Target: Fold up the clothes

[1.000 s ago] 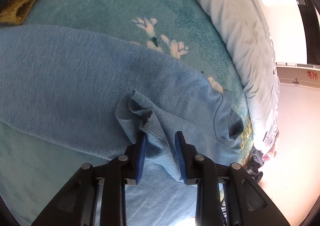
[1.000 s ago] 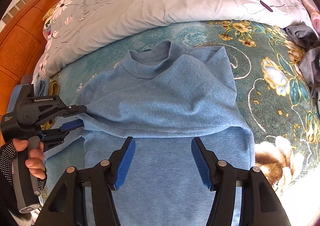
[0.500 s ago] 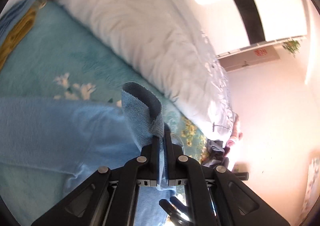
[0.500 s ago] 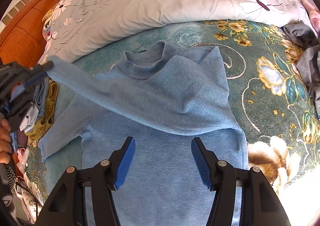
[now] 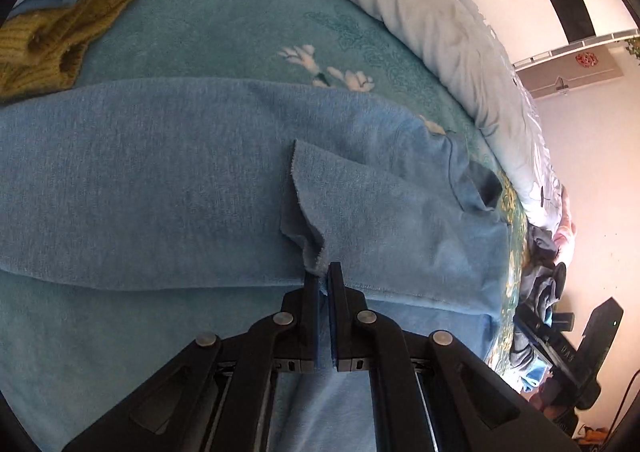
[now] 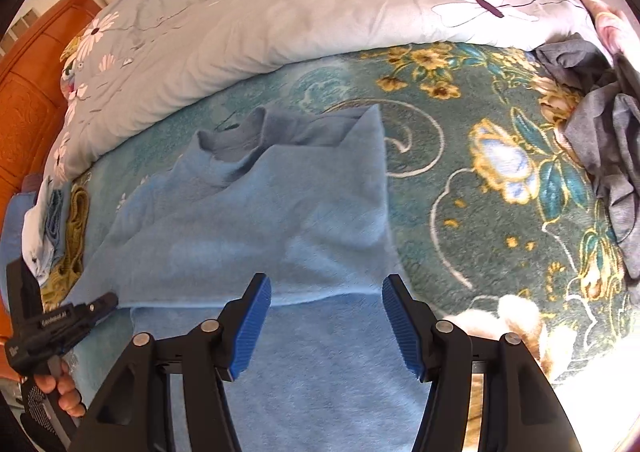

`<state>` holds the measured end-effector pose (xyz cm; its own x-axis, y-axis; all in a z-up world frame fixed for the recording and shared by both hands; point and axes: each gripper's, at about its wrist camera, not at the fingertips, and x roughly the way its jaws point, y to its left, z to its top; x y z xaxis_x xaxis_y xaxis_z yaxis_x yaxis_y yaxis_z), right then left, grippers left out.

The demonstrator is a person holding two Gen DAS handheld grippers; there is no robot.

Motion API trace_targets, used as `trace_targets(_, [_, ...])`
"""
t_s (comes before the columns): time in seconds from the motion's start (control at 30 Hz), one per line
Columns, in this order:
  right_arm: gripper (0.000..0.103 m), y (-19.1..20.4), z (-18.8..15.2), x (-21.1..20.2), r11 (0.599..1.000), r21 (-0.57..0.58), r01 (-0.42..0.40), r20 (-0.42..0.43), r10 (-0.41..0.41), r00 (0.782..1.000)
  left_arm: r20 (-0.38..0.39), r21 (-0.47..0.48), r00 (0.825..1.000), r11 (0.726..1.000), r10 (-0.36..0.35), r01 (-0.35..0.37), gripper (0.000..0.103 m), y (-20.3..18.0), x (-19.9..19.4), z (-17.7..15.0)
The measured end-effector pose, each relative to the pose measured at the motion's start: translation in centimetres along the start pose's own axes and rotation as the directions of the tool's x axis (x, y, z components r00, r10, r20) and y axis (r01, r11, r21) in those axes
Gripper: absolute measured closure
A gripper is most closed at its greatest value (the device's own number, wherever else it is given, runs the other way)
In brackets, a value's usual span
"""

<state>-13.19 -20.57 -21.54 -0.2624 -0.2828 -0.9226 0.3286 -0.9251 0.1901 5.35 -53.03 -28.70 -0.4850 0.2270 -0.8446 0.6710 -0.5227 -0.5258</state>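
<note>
Two claws work over one blue sweater (image 6: 256,219). Left gripper (image 5: 323,276) is pressed together on the sleeve's cuff edge (image 5: 310,248); right gripper (image 6: 326,316) stands spread above the sweater's lower body, nothing between its pads. The sweater lies flat on a teal floral blanket (image 6: 480,187), collar (image 6: 236,135) toward the grey quilt (image 6: 304,7), sleeve folded crosswise over the chest. A mustard knit (image 5: 72,27) lies beside it, grey clothes (image 6: 600,139) opposite.

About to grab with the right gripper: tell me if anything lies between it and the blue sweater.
Nothing visible does. The right gripper hangs open directly over the blue sweater; the grey clothes lie off to the side.
</note>
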Motion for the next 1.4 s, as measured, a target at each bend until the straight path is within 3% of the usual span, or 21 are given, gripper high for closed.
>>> trace_targets(0.27, [0.041, -2.8, 7.5, 3.0, 1.000, 0.014, -0.010, 0.011, 0.010, 1.000, -0.009, -0.019, 0.999, 0.999, -0.036, 0.036, 0.095, -0.1, 0.5, 0.4])
trace_targets(0.43, [0.044, -2.6, 10.3, 6.0, 0.999, 0.017, -0.051, -0.039, 0.052, 0.998, 0.007, -0.019, 0.998, 0.998, -0.055, 0.055, 0.074, -0.6, 0.3, 0.7])
trace_targets(0.5, [0.048, -2.3, 10.9, 7.0, 0.999, -0.003, -0.051, -0.061, 0.050, 0.997, 0.008, -0.014, 0.999, 0.999, -0.043, 0.044, 0.070, -0.8, 0.5, 1.0])
trace_targets(0.67, [0.087, -2.5, 11.2, 8.9, 0.998, 0.017, -0.068, -0.124, 0.069, 0.990, 0.003, -0.027, 0.999, 0.999, -0.041, 0.041, 0.070, -0.4, 0.6, 1.3])
trace_targets(0.77, [0.094, -2.9, 11.3, 8.6, 0.997, 0.018, -0.071, -0.107, 0.072, 0.992, 0.005, -0.011, 0.999, 0.999, -0.034, 0.034, 0.070, -0.3, 0.5, 1.2])
trace_targets(0.83, [0.095, -3.6, 11.4, 8.5, 0.998, 0.026, -0.060, -0.094, 0.062, 0.994, 0.006, 0.010, 1.000, 1.000, -0.020, 0.020, 0.074, -0.3, 0.6, 1.2])
trace_targets(0.9, [0.097, -4.5, 11.5, 8.7, 0.997, 0.054, -0.060, -0.090, 0.065, 0.994, 0.008, 0.022, 1.000, 1.000, -0.011, 0.011, 0.086, -0.3, 0.6, 1.1])
trace_targets(0.93, [0.097, -4.8, 11.6, 8.9, 0.996, 0.066, -0.061, -0.088, 0.067, 0.994, 0.010, 0.020, 1.000, 1.000, -0.010, 0.010, 0.088, -0.2, 0.6, 1.1])
trace_targets(1.23, [0.095, -4.6, 12.0, 8.8, 0.995, 0.077, -0.068, -0.099, 0.076, 0.992, -0.005, 0.019, 1.000, 1.000, -0.010, 0.010, 0.088, -0.1, 0.7, 1.5])
trace_targets(1.4, [0.093, -2.7, 12.2, 6.4, 1.000, -0.009, -0.027, -0.047, 0.026, 0.999, 0.009, 0.017, 1.000, 1.000, -0.009, 0.009, 0.087, -0.5, -0.3, 1.6])
